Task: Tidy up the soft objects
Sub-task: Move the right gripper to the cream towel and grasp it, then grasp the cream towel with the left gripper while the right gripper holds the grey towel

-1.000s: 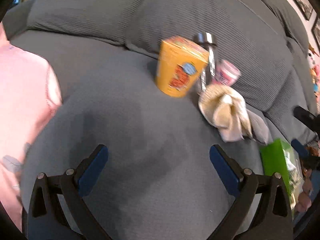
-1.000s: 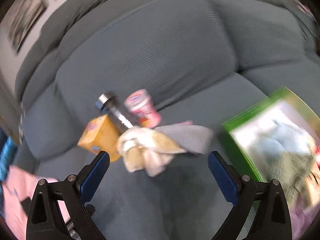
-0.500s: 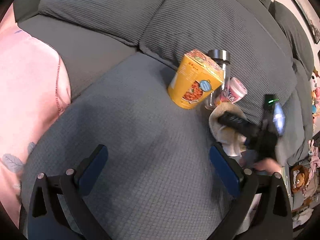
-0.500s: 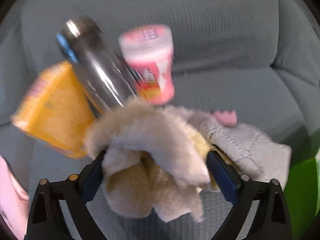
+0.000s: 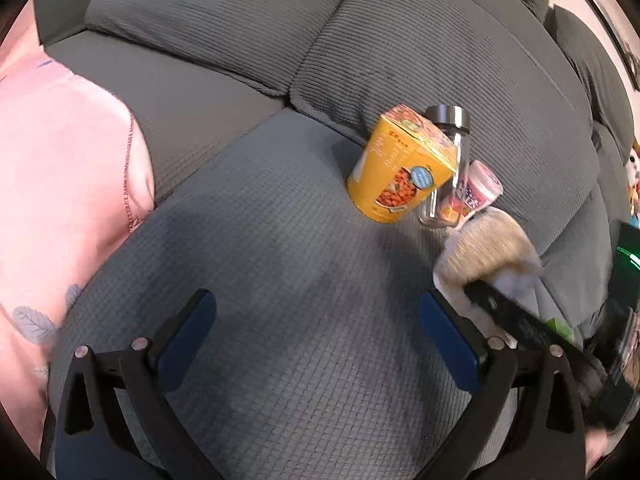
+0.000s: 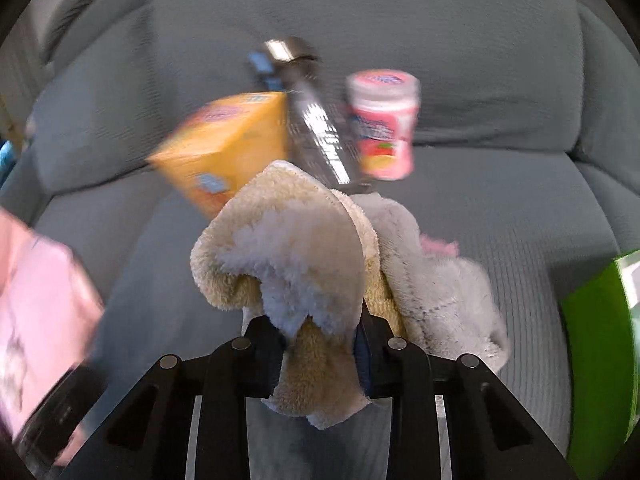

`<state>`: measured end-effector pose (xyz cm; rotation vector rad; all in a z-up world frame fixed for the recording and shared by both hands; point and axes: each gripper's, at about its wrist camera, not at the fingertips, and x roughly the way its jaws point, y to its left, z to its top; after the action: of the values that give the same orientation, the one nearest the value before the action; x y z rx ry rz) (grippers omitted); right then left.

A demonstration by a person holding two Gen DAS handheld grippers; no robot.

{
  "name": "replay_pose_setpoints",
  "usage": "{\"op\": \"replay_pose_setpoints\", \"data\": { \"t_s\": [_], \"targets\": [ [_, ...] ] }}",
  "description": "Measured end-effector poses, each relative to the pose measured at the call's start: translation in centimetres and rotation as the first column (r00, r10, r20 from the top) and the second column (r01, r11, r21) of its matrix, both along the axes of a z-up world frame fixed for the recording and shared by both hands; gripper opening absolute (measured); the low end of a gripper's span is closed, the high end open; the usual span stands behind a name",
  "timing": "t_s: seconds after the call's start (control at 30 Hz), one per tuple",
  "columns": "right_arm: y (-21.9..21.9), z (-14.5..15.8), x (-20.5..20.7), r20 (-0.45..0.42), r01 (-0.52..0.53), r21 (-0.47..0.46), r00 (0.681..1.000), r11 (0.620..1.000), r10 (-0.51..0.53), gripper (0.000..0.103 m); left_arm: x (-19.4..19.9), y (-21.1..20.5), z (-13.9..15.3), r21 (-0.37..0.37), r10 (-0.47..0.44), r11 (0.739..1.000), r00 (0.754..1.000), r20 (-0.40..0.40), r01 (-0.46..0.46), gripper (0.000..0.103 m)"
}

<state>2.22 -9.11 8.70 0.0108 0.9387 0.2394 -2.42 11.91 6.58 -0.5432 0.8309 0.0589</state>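
The jaws of the right gripper [image 6: 320, 346] were closing on a bunched fold of the cream towel [image 6: 288, 256], whose pile filled the gap between the pads and hung below them; the grip sat low on the bundle, probably so the whole cloth could be lifted in one piece. The jaws of the left gripper [image 5: 316, 336] stood wide with nothing between them, over bare sofa [image 5: 280, 240] seat, apparently held clear as a free hand. The towel lay on the seat cushion, touching a grey cloth [image 6: 448, 292] at its right, with a scrap of pink fabric [image 6: 438, 246] showing behind. Just beyond stood the rigid items: a tilted yellow cup [image 5: 400, 172], a glass bottle [image 5: 448, 168] and a pink tub [image 5: 478, 196], crowded together against the backrest. A green box [image 6: 596, 360] sat at the right edge, judged the likely place for soft things. A pink garment [image 5: 60, 200] occupied the left side.
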Motion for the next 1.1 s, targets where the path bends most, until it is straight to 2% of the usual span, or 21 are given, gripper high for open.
{"op": "replay_pose_setpoints", "data": {
  "t_s": [0.07, 0.17, 0.2, 0.27, 0.33, 0.4, 0.5, 0.6, 0.63, 0.7, 0.83, 0.97, 1.0, 1.03, 1.07, 1.1],
  "targets": [
    [0.8, 0.3, -1.6, -0.019, -0.058, 0.007, 0.998, 0.998, 0.058, 0.031, -0.2, 0.7, 0.0, -0.027, 0.021, 0.999, 1.000, 0.004, -0.021, 0.101],
    [2.7, -0.9, -3.5, -0.043, -0.156, -0.082, 0.987, 0.984, 0.153, 0.032, -0.3, 1.5, 0.0, -0.068, 0.037, 0.997, 0.999, 0.008, -0.037, 0.101],
    [3.3, -1.5, -4.0, -0.048, -0.179, -0.111, 0.983, 0.977, 0.175, 0.035, -0.4, 1.7, 0.0, -0.075, 0.040, 0.996, 0.999, 0.006, -0.039, 0.101],
    [4.4, -3.3, -4.1, -0.088, -0.227, -0.137, 0.972, 0.964, 0.217, 0.049, -0.4, 1.7, -0.1, -0.075, 0.040, 0.996, 0.999, -0.002, -0.040, 0.101],
    [4.0, -4.1, -4.3, -0.125, -0.242, -0.118, 0.966, 0.963, 0.228, 0.067, -0.4, 1.6, -0.2, -0.068, 0.038, 0.997, 0.999, -0.006, -0.039, 0.101],
    [3.3, -3.7, -4.7, -0.135, -0.246, -0.101, 0.964, 0.964, 0.231, 0.075, -0.4, 1.4, -0.3, -0.061, 0.033, 0.998, 0.999, -0.008, -0.034, 0.101],
    [1.3, -1.5, -5.5, -0.096, -0.221, -0.062, 0.972, 0.973, 0.214, 0.076, -0.2, 1.1, -0.5, -0.053, 0.019, 0.998, 1.000, -0.019, -0.019, 0.101],
    [-1.1, 0.6, -5.3, -0.031, -0.176, 0.010, 0.984, 0.984, 0.177, 0.088, 0.0, 0.6, -0.8, -0.069, -0.015, 0.998, 0.999, -0.028, 0.013, 0.101],
    [-2.1, 1.2, -5.4, -0.003, -0.150, 0.042, 0.989, 0.988, 0.150, 0.088, 0.1, 0.3, -1.0, -0.080, -0.038, 0.996, 0.999, -0.029, 0.035, 0.101],
    [-4.1, 1.6, -4.6, 0.028, -0.081, 0.120, 0.997, 0.989, 0.078, 0.088, 0.3, -0.4, -1.2, -0.105, -0.084, 0.991, 0.996, -0.036, 0.079, 0.101],
    [-6.5, -0.2, -1.7, -0.031, 0.029, 0.244, 0.999, 0.969, -0.022, 0.088, 0.7, -2.1, -1.9, -0.110, -0.153, 0.983, 0.986, -0.063, 0.146, 0.101],
    [-6.3, -3.8, 0.5, -0.121, 0.104, 0.238, 0.990, 0.966, -0.077, 0.088, 1.0, -3.7, -2.8, -0.082, -0.197, 0.978, 0.975, -0.098, 0.189, 0.101],
    [-6.0, -4.2, 0.4, -0.134, 0.107, 0.226, 0.988, 0.968, -0.077, 0.084, 1.0, -3.9, -3.0, -0.078, -0.203, 0.978, 0.973, -0.109, 0.195, 0.100],
    [-5.8, -4.7, 0.5, -0.146, 0.114, 0.207, 0.986, 0.972, -0.085, 0.070, 1.1, -4.3, -3.3, -0.075, -0.213, 0.976, 0.969, -0.124, 0.205, 0.100],
    [-5.6, -5.3, 0.6, -0.155, 0.146, 0.173, 0.981, 0.974, -0.120, 0.062, 1.2, -4.5, -3.5, -0.078, -0.224, 0.974, 0.966, -0.133, 0.215, 0.099],
    [-5.7, -5.6, 0.8, -0.147, 0.162, 0.156, 0.979, 0.974, -0.140, 0.048, 1.4, -4.7, -3.7, -0.080, -0.232, 0.972, 0.963, -0.139, 0.223, 0.096]
  ]
}}
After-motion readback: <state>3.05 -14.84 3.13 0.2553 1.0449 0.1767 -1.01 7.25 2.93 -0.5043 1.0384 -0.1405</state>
